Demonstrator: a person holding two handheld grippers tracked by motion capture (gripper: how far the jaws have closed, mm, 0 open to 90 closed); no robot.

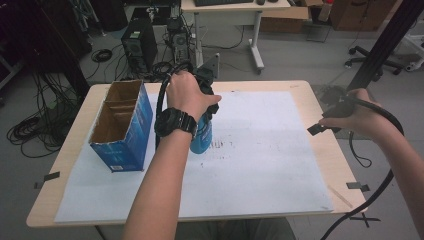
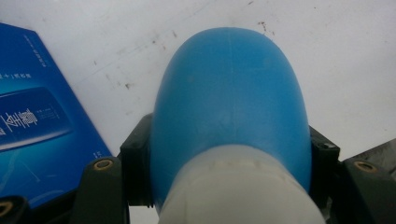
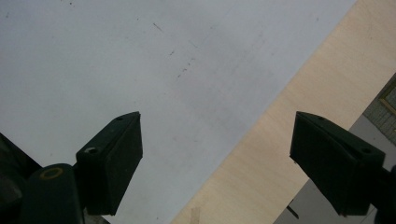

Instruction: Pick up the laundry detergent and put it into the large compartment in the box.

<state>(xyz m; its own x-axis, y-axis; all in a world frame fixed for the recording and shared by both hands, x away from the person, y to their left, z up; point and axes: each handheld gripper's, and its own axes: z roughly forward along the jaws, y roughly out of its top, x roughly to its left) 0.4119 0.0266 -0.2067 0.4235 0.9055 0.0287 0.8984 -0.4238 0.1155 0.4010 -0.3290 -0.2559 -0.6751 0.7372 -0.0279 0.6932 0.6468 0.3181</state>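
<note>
Now my left hand-held gripper (image 2: 229, 186) is clamped around the blue bottle (image 2: 231, 107), just beside the open blue box (image 1: 121, 125) near the table's (image 1: 300, 87) left edge; my right hand-held gripper (image 3: 215, 158) hangs spread apart above the right edge.

Workshop room with a grey floor around a wooden table

The wooden table (image 1: 310, 100) carries a white sheet (image 1: 260, 165) in the middle of the frame. At the upper left stand a black computer tower (image 1: 139, 47) and coiled cables (image 1: 30, 132) on the floor. At the top centre is a white desk (image 1: 235, 12), and at the upper right an office chair base (image 1: 380, 57) and cardboard boxes (image 1: 360, 12).
</note>
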